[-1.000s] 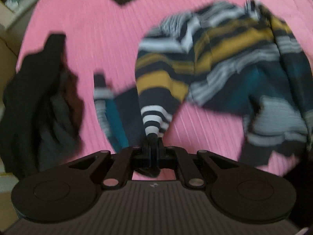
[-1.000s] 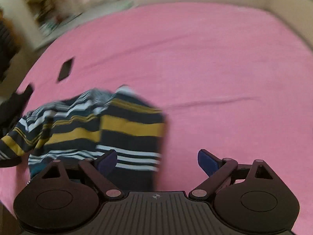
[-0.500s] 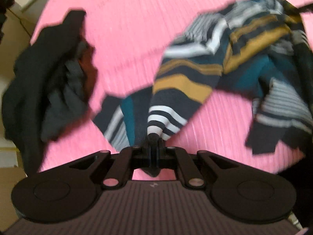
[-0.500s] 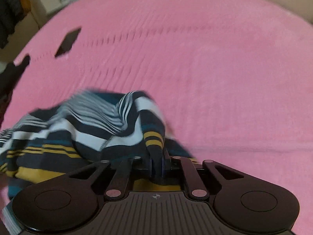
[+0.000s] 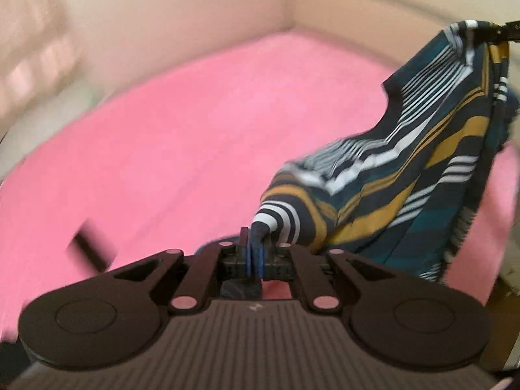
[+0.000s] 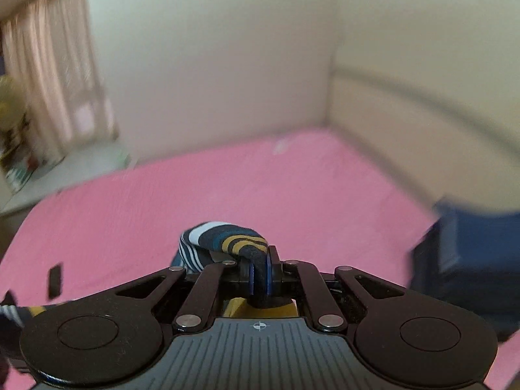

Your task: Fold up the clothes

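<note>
We are looking across a pink bed [image 5: 182, 149] that is filling most of both views, with cream walls [image 6: 211, 65] meeting at a corner behind it and a pale curtain [image 6: 48, 71] hanging at the far left of the right wrist view. Both pictures are blurring at the edges.

We are holding a striped top [image 5: 406, 178] up off the bed, stretched between our two grippers. It is banded in navy, white, teal and mustard, and it is draping in the air from a high corner at the upper right of the left wrist view down to the near corner in front of us, its lower edge dangling over the bed.

A blue, box-like thing [image 6: 468, 260] is sitting at the right edge of the bed; we cannot tell what it is.

A small dark flat object [image 6: 55, 281] is lying on the bed well to the left.

Our left gripper [image 5: 253, 253] is pinching a bunched corner of the top, fingers pressed tight on the cloth. Our right gripper [image 6: 259, 276] is doing the same with another bunched corner, a fold of fabric bulging just above its fingers.
</note>
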Tool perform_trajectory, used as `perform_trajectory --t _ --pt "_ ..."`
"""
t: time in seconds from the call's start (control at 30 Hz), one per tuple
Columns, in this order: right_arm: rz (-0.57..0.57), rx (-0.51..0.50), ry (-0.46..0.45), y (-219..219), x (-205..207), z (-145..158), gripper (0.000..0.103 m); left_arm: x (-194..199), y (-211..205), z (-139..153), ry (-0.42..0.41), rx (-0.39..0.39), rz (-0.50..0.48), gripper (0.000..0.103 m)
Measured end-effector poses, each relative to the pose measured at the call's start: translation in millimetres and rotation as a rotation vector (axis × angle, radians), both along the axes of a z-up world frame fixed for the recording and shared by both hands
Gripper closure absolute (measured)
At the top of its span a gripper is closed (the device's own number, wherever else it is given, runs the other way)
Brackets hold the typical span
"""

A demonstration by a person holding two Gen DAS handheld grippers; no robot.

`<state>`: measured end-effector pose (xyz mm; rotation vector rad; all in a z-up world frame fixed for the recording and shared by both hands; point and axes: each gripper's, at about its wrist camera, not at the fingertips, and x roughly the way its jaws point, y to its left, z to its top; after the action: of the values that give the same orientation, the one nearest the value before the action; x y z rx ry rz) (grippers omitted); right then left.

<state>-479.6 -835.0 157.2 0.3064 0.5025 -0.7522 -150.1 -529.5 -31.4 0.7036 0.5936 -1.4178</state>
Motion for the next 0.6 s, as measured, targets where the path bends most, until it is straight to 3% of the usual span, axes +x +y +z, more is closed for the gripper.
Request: perform_trajectory --t 0.13,0.23,0.33,0.4,0.47,0.6 --pt "-0.056 -0.212 -0.025 21 -62 92 0.098 -53 -73 39 0.041 -0.150 -0.140 0.100" --pt "-0.062 -0.343 -0.042 60 -77 147 0.098 -71 -108 68 0.066 -0.248 -0.209 0.100" --pt "-0.017 -0.413 -0.047 114 -69 178 0.098 -68 -131 74 0.124 -0.244 -0.245 0.096" --pt "0.032 -0.414 -0.041 149 -55 180 0.098 -50 -131 67 0.174 -0.190 -0.217 0.088" --pt "0.100 -0.374 -0.028 185 -33 165 0.098 -20 -103 57 0.201 -0.164 -0.155 0.086" --pt "0.260 -0.123 0.005 252 29 85 0.098 55 -2 29 0.233 -0.112 0.037 0.084"
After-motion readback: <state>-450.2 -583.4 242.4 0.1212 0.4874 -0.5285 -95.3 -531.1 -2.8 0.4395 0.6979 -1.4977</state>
